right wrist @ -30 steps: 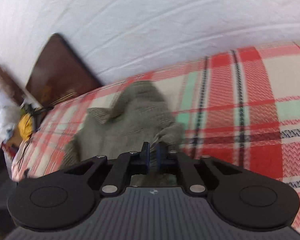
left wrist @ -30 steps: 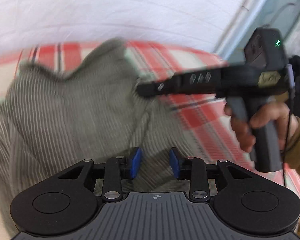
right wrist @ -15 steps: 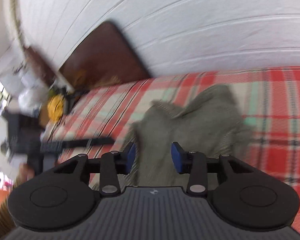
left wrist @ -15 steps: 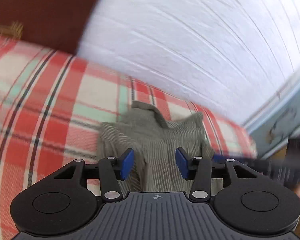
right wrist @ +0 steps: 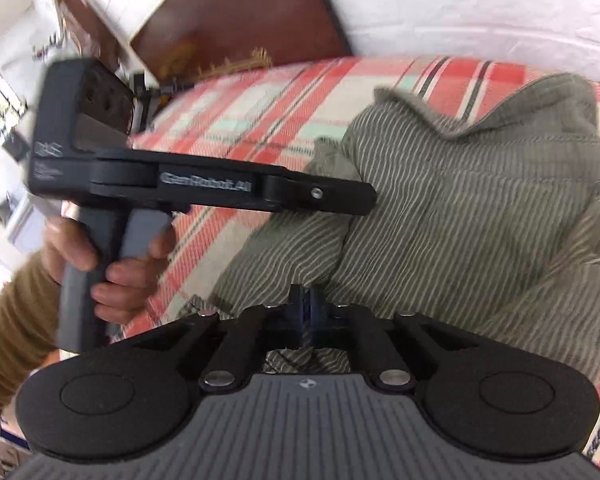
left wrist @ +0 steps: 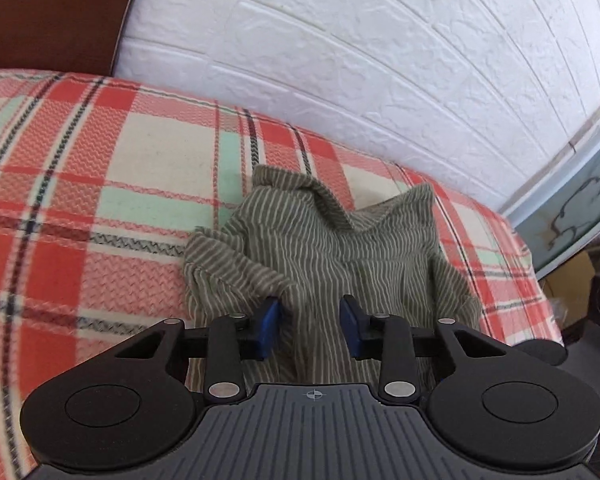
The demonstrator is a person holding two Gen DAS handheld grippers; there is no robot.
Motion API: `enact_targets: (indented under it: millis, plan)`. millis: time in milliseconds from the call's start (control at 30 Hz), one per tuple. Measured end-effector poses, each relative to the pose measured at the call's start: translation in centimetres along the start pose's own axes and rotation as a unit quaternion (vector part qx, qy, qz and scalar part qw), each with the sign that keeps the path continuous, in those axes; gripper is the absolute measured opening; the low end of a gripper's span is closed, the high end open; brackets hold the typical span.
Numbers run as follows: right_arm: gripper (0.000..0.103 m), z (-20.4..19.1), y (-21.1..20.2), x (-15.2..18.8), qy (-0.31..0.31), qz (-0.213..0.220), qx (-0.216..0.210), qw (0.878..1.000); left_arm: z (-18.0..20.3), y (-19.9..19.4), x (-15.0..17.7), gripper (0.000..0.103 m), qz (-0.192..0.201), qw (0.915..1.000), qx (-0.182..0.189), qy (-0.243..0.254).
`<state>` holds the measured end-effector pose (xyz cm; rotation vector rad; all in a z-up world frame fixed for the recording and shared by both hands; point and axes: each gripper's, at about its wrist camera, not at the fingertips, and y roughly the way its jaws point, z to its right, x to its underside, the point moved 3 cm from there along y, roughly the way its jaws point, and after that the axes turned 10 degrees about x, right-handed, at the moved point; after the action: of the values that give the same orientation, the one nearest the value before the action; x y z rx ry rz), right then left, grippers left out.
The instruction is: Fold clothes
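A red, cream and mint plaid blanket (left wrist: 100,184) covers the bed, which runs along a white brick-patterned wall (left wrist: 360,60), with a dark brown headboard (left wrist: 56,12) at its far end; on the blanket, near the wall side, lies a crumpled olive-green shirt with thin white stripes (left wrist: 320,248), its collar raised in two peaks; the left gripper (left wrist: 310,328), held in the person's left hand (right wrist: 112,264) with an ochre ribbed sleeve (right wrist: 12,320) at the wrist, has just been closing, yet its blue pads stand about half apart with a ridge of shirt cloth rising between them, not visibly pinched; the right gripper (right wrist: 309,312) has just snapped together, its jaws fully closed on a fold at the near edge of the shirt.
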<state>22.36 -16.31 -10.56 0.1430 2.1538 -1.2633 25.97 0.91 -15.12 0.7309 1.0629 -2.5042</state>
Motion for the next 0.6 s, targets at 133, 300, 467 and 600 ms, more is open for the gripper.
enact_targets:
  millis: [133, 300, 467, 600]
  plan:
    - [0.009, 0.4, 0.0, 0.4, -0.001, -0.009, 0.016, 1.000, -1.0, 0.6, -0.1, 0.048, 0.011, 0.9999, 0.010, -0.006]
    - [0.019, 0.8, -1.9, -0.2, 0.024, 0.028, 0.011, 0.999, -1.1, -2.8, -1.0, 0.055, 0.049, 0.9985, 0.012, -0.020]
    - [0.019, -0.3, -2.5, -0.6, 0.012, 0.043, -0.020, 0.999, 0.5, -6.0, -1.3, 0.056, 0.062, 0.9947, 0.078, -0.022]
    - [0.019, -0.5, 0.4, -0.1, 0.010, 0.009, 0.001, 1.000, 1.3, -3.5, 0.4, 0.066, 0.016, 0.9980, 0.060, 0.013]
